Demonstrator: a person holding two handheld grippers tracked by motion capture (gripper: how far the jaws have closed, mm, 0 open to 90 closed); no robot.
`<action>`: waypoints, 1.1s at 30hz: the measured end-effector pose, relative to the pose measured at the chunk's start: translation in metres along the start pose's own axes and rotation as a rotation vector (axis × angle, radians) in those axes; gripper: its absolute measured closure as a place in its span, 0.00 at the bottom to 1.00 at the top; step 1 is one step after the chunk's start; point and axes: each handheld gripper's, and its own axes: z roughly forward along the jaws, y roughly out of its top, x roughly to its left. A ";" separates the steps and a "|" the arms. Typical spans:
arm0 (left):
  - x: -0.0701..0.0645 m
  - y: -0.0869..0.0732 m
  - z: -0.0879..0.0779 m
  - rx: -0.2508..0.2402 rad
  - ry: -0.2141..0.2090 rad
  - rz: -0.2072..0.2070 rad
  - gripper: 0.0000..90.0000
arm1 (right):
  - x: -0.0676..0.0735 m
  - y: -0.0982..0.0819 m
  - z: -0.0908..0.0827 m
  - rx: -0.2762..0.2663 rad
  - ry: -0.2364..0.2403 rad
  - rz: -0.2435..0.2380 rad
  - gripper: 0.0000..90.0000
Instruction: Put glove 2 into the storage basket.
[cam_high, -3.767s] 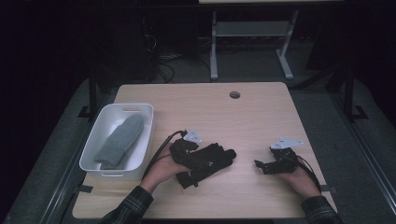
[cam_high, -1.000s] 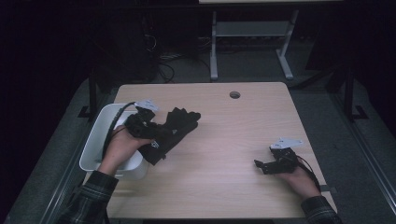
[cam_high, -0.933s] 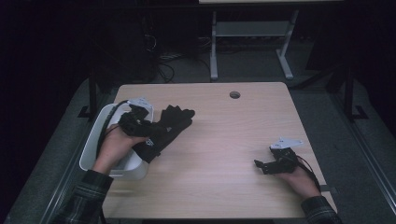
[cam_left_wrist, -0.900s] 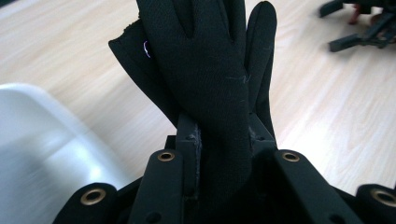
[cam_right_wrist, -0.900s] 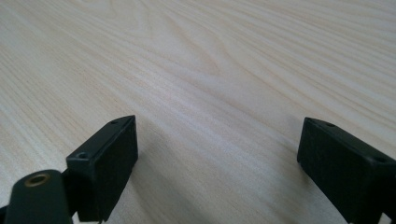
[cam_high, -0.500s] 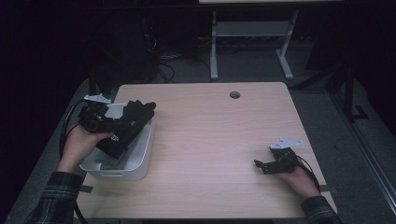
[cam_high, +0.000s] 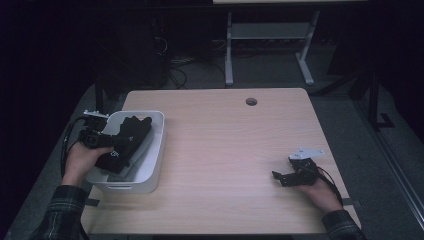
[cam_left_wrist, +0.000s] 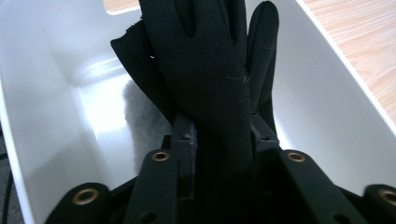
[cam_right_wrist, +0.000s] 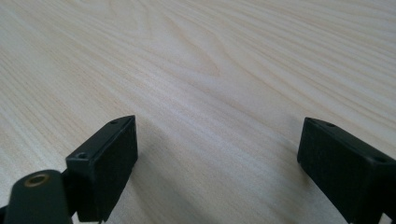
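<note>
My left gripper (cam_high: 111, 144) reaches into the white bin (cam_high: 126, 186) at the table's left edge, with a black glove (cam_high: 129, 137) between its jaws. In the left gripper view (cam_left_wrist: 219, 137) the glove (cam_left_wrist: 210, 79) stretches forward from between the pads, which touch it on both sides; the jaws have just been opening. Under the glove lies a grey fluffy cloth (cam_left_wrist: 140, 128) on the bin's floor (cam_left_wrist: 98, 112). My right gripper (cam_high: 281, 178) rests on the wooden table (cam_high: 225, 145) near the front right, open, with nothing between its fingers (cam_right_wrist: 107, 154).
A round cable hole (cam_high: 251, 101) sits at the table's far middle. Beyond the far edge stands a white metal frame (cam_high: 227, 55) with cables on the floor. Bare wood (cam_right_wrist: 210, 70) lies ahead of my right gripper.
My left hand carried the black glove from the table's middle leftward and down into the white bin. The right gripper has stayed where it was.
</note>
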 end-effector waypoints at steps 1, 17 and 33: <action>0.000 0.000 0.000 -0.002 0.005 -0.005 0.66 | 0.000 0.000 0.000 0.000 0.000 0.000 0.13; -0.020 0.010 -0.009 -0.101 0.025 0.048 0.23 | 0.000 0.000 0.000 0.000 0.000 0.000 0.13; -0.098 0.035 0.002 -0.201 -0.120 0.169 0.23 | 0.000 0.000 0.000 0.003 0.001 0.006 0.13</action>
